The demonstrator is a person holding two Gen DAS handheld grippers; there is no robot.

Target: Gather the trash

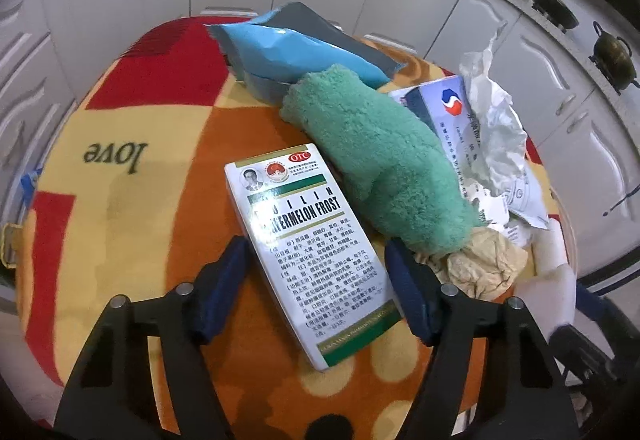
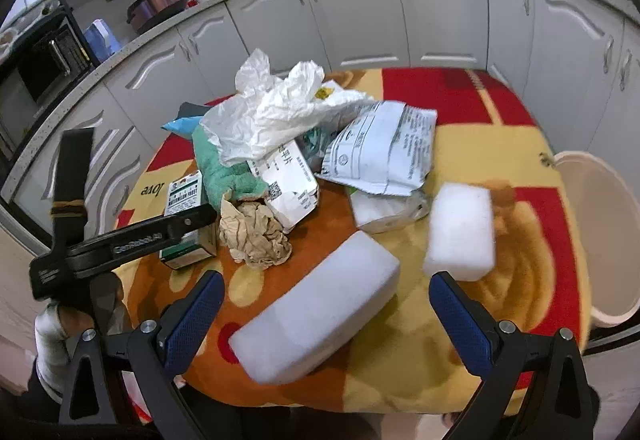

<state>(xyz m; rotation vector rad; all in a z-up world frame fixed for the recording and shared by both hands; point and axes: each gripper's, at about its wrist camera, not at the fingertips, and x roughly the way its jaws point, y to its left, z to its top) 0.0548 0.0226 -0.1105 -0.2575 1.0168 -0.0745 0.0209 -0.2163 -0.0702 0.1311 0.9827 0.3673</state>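
A pile of trash lies on a round table with a red, orange and yellow cloth (image 1: 132,200). My left gripper (image 1: 316,252) is open, its blue fingers either side of a white and green medicine box (image 1: 312,248), not closed on it. Behind it lie a green fluffy cloth (image 1: 384,164), a blue pouch (image 1: 296,48), a second white box (image 1: 448,108), crumpled white paper (image 1: 496,120) and brown paper (image 1: 480,264). My right gripper (image 2: 326,284) is open around a long white foam block (image 2: 316,308). A second foam block (image 2: 460,232) lies just beyond.
A cream bin (image 2: 600,236) stands at the table's right edge in the right wrist view. White kitchen cabinets (image 2: 440,8) curve behind the table. A printed plastic mailer (image 2: 384,148) and white plastic bag (image 2: 280,108) top the pile. The left gripper's body (image 2: 120,240) shows at left.
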